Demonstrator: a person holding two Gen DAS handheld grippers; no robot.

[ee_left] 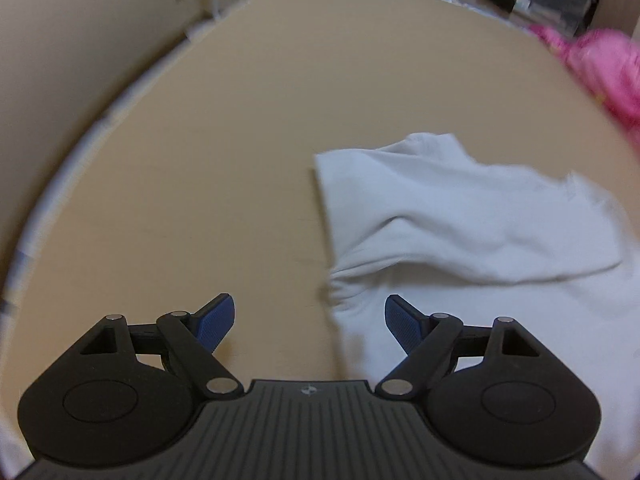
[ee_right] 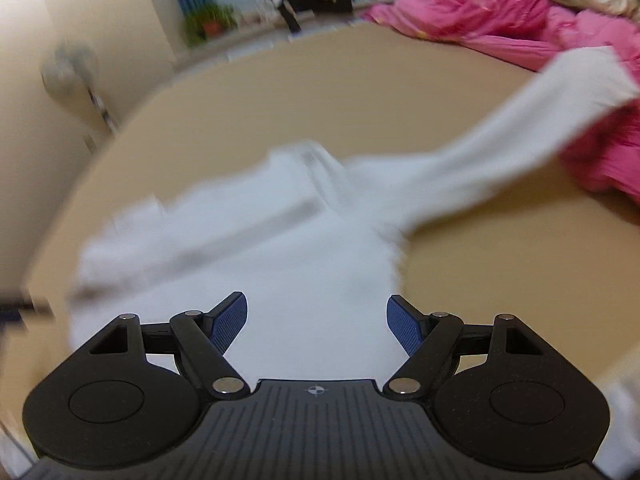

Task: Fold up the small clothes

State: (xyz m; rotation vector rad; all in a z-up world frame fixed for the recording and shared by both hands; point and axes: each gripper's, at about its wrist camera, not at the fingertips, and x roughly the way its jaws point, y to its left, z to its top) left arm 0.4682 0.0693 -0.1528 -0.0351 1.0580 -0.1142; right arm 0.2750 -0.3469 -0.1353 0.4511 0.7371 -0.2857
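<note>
Folding white long-sleeve top (ee_left: 460, 216) on tan worktop (ee_left: 220, 160); judging mid-fold, one sleeve handled, other pending.

Left gripper (ee_left: 310, 320): jaws spread wide, nothing between, blue pads (ee_left: 216, 322) clear of cloth. Hovering over bare worktop just beside garment's near left edge. Left-side sleeve appears laid across the body in left wrist view, fold ridge running diagonally.

Right gripper (ee_right: 316, 320): jaws spread wide too, empty, poised over the garment body near the hem end. Cannot tell if pads touch fabric; view blurred.

Right-side sleeve (ee_right: 500, 136) stretched out flat to the far right, cuff end reaching the pink bedding (ee_right: 500, 12) at the worktop's far edge. Collar area (ee_right: 312, 160) visible but smeared.

Next move, as judged: taking the outstretched sleeve with the right gripper, pinching near the cuff, carrying it across the body to match the other side. Needs a clean single-layer pinch, low approach so the lower pad slides under cloth without dragging the torso. Left gripper probably best pinning the body or shoulder line as anchor. Risk: cuff snagging on bedding, folded sleeve shifting if body gets pulled.
</note>
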